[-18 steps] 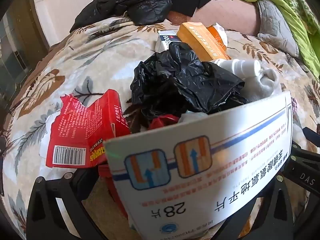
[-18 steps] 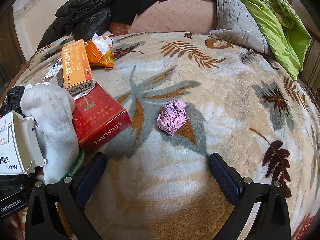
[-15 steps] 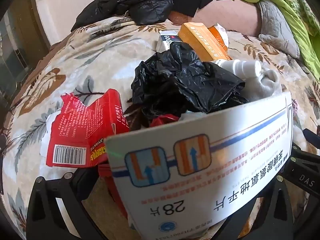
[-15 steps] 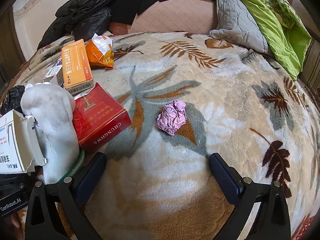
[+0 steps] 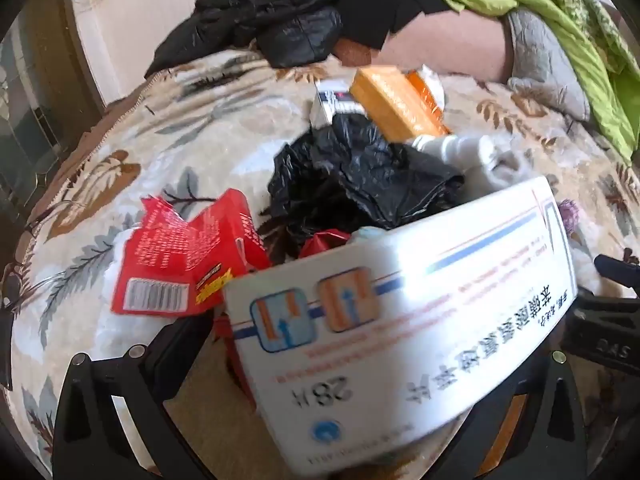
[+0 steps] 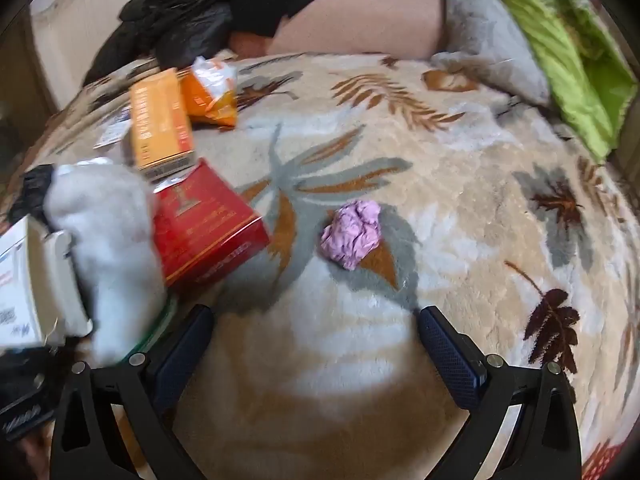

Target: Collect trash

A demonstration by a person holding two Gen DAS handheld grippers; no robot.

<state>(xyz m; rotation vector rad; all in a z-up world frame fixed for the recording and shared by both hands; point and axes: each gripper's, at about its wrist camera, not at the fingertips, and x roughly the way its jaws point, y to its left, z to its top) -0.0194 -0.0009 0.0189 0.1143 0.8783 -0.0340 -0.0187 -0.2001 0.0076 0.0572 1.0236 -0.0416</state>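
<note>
My left gripper (image 5: 360,360) is shut on a large white medicine box (image 5: 400,320) that fills the lower half of its view; the box also shows at the left edge of the right wrist view (image 6: 24,280). Beyond it lie a crumpled black plastic bag (image 5: 360,176), a torn red packet (image 5: 180,260), an orange box (image 5: 396,104) and a white bottle (image 5: 452,146). My right gripper (image 6: 316,344) is open and empty, low over the blanket. A crumpled pink paper ball (image 6: 352,232) lies just ahead of it, between the fingers' line.
A red cigarette box (image 6: 208,224), a white sock (image 6: 108,248), an orange box (image 6: 160,120) and an orange wrapper (image 6: 212,92) lie at left on the leaf-patterned blanket (image 6: 460,200). Black jackets (image 6: 192,12), a grey pillow (image 6: 488,36) and green bedding (image 6: 568,52) lie at the back.
Both views are now blurred by motion. The left gripper with the white box has shifted slightly; the right gripper has moved a little nearer the pink paper ball.
</note>
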